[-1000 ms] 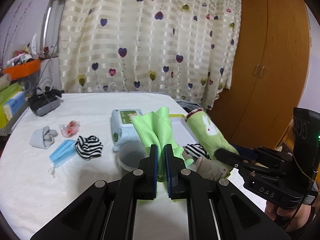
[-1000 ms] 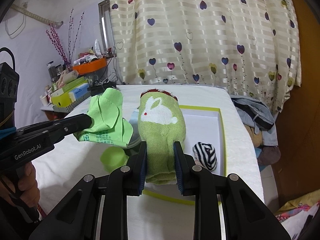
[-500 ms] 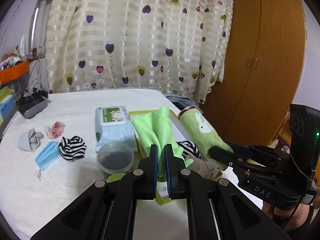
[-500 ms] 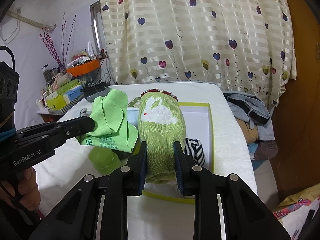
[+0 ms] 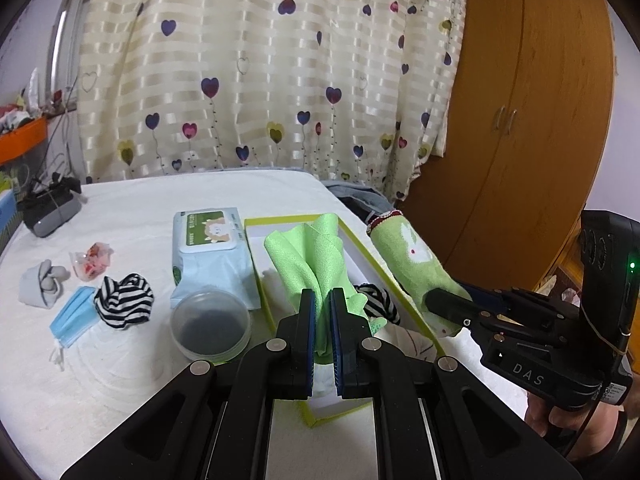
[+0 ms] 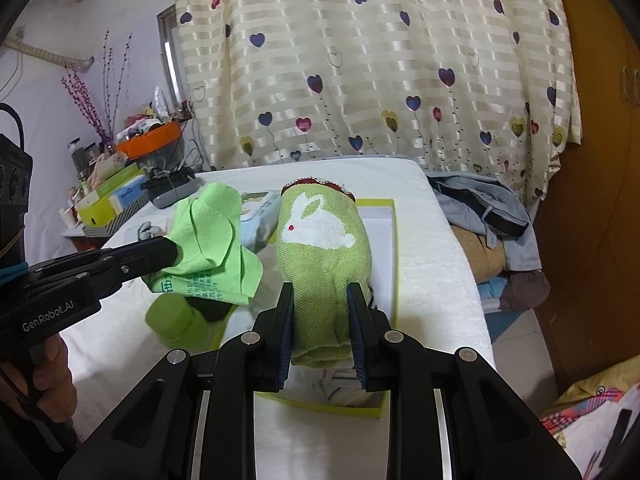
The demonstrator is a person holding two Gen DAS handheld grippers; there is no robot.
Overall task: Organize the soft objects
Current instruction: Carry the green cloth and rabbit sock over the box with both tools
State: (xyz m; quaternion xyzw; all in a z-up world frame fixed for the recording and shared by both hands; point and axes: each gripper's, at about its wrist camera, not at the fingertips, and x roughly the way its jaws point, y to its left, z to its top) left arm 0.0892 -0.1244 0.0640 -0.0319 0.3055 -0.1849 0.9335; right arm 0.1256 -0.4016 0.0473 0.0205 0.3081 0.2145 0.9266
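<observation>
My left gripper is shut on a light green cloth and holds it over the yellow-rimmed white box. The cloth also shows in the right wrist view. My right gripper is shut on a green sock with a white rabbit, held above the box; the sock shows at the box's right side in the left wrist view. A striped sock lies in the box. Another striped sock and a grey sock lie on the white table.
A wet-wipe pack, a round lidded tub, a blue face mask and a candy bag lie left of the box. A green bottle stands by it. Clothes pile at the right.
Both grippers have moved toward the box with their loads still held; the box, tub and wipes now sit closer beneath the green cloth.
</observation>
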